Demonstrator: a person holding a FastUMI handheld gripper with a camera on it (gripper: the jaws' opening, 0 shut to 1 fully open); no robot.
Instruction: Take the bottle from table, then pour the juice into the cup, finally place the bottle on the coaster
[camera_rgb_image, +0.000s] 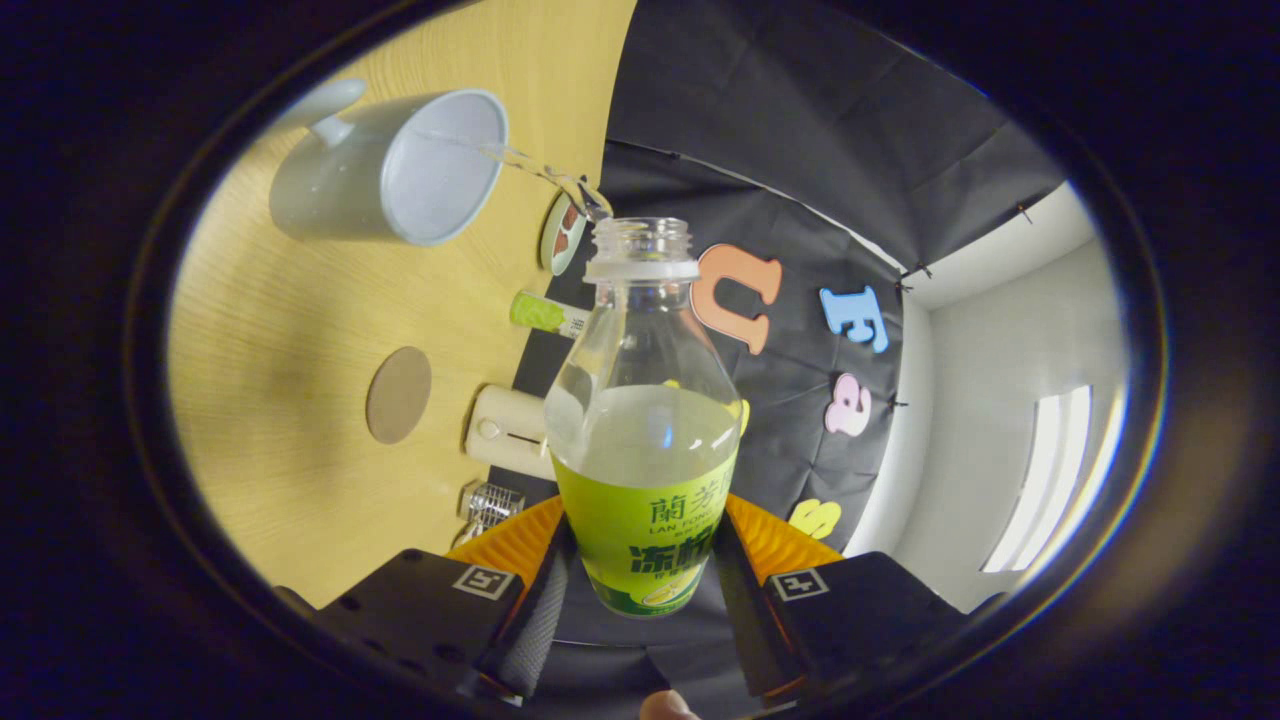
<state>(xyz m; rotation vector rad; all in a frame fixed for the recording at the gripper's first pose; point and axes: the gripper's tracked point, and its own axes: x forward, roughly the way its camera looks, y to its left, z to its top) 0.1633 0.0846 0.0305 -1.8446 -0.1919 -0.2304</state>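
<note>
My gripper (640, 560) is shut on a clear bottle (640, 420) with a green label, both fingers pressing its lower sides. The bottle is uncapped and tipped over, still about half full of pale juice. A thin stream (540, 172) runs from its mouth into the grey-white mug (400, 170) on the wooden table (290, 330). A round brown coaster (398, 395) lies flat on the table, apart from the mug and level with the bottle's body.
Along the table's back edge by the black cloth wall stand a small plate (562, 235), a green packet (545, 313), a cream toaster-like box (505, 432) and a small ribbed glass (490, 503). A fingertip (668, 706) shows behind the gripper.
</note>
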